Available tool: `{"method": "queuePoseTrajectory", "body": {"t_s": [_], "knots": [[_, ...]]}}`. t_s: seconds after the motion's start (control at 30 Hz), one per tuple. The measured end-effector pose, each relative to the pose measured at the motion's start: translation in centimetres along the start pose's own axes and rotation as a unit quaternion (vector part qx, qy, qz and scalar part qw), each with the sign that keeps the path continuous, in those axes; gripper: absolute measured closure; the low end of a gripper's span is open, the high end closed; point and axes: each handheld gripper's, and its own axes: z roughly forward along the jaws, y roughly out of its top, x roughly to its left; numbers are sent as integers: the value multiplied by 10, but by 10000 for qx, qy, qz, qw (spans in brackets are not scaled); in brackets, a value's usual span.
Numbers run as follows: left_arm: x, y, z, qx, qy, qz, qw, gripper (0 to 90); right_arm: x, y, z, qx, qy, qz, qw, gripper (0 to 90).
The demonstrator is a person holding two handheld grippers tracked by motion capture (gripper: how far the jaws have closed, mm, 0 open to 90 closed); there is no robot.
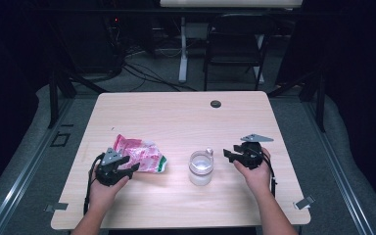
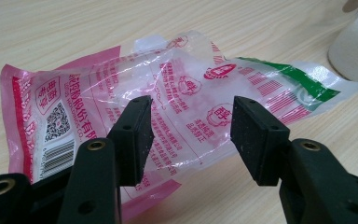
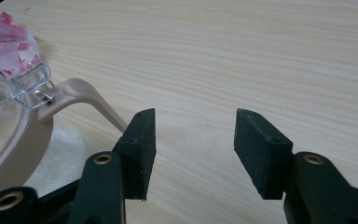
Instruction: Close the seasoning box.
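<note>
The room around me is dark, with a black folding chair point(image 1: 235, 46) and loose cables on the floor beyond the far edge of the pale wooden counter point(image 1: 176, 112). A small dark round cap point(image 1: 216, 104) sits in the counter near that far edge.

At the left, my left gripper point(image 1: 131, 167) rests low on the counter in my left hand point(image 1: 103, 188), pointing toward the middle. In the left gripper view its jaws stand apart at a middling width, and the crumpled plastic bag point(image 2: 177, 102), pink and clear with a green strip at one end, lies flat beyond and between them; the pads press on nothing. A barcode and a square code show on the bag's pink end.

Just right of the bag, near its green end, stands a clear jar point(image 1: 200, 168) holding white powder, with a lid and a beige latch point(image 3: 86, 95) that the right gripper view shows close by its left jaw.

Farther right, my right gripper point(image 1: 226, 155) is held in my right hand point(image 1: 255, 174), aimed at the jar and just beside it. Its jaws are open, with bare wood between them.
</note>
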Motion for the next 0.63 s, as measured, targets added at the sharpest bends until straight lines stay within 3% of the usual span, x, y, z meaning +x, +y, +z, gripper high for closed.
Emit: {"method": "queuePoseTrajectory", "body": {"t_s": [0.63], "knots": [[0,2,0,-28,40,-42,10000,481,-3,-6,4,156,-49,-5,9999,482]]}}
